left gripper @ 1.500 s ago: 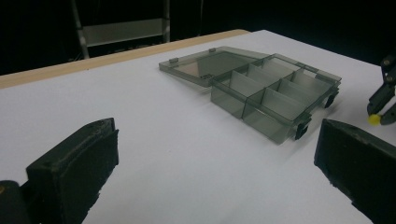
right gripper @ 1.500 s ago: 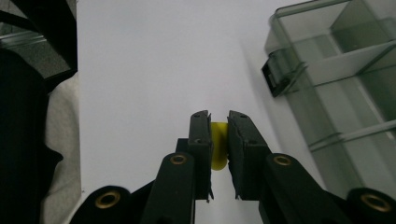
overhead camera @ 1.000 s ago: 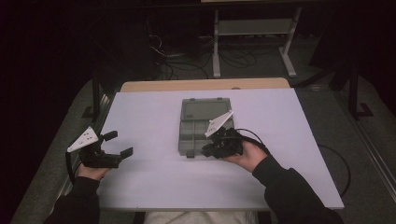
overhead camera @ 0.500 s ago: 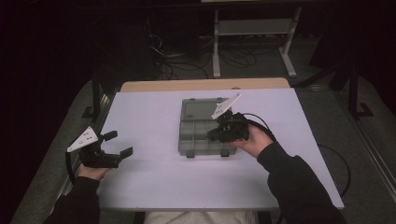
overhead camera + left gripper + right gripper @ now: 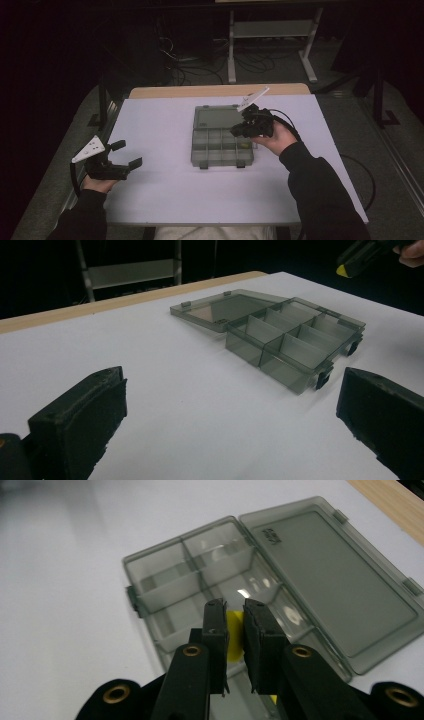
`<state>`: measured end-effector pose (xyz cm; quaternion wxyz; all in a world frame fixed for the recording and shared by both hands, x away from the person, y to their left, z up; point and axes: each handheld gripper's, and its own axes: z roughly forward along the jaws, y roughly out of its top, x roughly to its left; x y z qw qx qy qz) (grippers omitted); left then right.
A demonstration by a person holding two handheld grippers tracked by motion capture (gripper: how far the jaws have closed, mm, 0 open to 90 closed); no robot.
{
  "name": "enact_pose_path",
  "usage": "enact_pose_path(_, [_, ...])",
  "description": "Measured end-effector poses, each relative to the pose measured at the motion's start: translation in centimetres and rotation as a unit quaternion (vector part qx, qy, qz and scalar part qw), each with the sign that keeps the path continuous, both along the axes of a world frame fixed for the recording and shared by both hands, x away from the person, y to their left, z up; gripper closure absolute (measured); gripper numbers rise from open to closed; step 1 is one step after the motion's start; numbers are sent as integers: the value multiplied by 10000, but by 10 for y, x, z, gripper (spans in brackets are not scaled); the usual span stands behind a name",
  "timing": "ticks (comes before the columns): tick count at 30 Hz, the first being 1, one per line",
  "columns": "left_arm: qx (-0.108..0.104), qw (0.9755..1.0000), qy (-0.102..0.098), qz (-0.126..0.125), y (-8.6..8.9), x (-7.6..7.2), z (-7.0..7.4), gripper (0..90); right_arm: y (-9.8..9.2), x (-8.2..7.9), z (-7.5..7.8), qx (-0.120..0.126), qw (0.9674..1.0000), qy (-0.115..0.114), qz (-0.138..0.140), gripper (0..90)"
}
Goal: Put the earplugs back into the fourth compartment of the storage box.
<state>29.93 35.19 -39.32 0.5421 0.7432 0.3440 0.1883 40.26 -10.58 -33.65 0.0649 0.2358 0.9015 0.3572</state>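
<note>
Two black jaws of the right gripper (image 5: 235, 630) stand nearly pressed together, pinching a small yellow piece (image 5: 234, 636) between their pads. In the high view this right gripper (image 5: 242, 131) hangs over the right side of a smoky transparent compartment box (image 5: 222, 145), whose lid (image 5: 330, 580) lies folded flat open on the white table (image 5: 160, 200), hinged to the divided tray. The left gripper (image 5: 127, 155) sits well apart from the box, near the table's left edge, its jaws spread wide with nothing between them; its own view looks across bare tabletop toward the box (image 5: 290, 342).
</note>
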Motion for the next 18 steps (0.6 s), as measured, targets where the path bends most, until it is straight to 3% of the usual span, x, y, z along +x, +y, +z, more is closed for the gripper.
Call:
enact_pose_path(9, [1,10000,-1,-11,0,0,0,0,-11,23,-16,-15,9991,200,-383,790])
enact_pose_path(18, [-3,10000,-1,-16,0,0,0,0,-14,37,-34,-134,9983,338,-460,790])
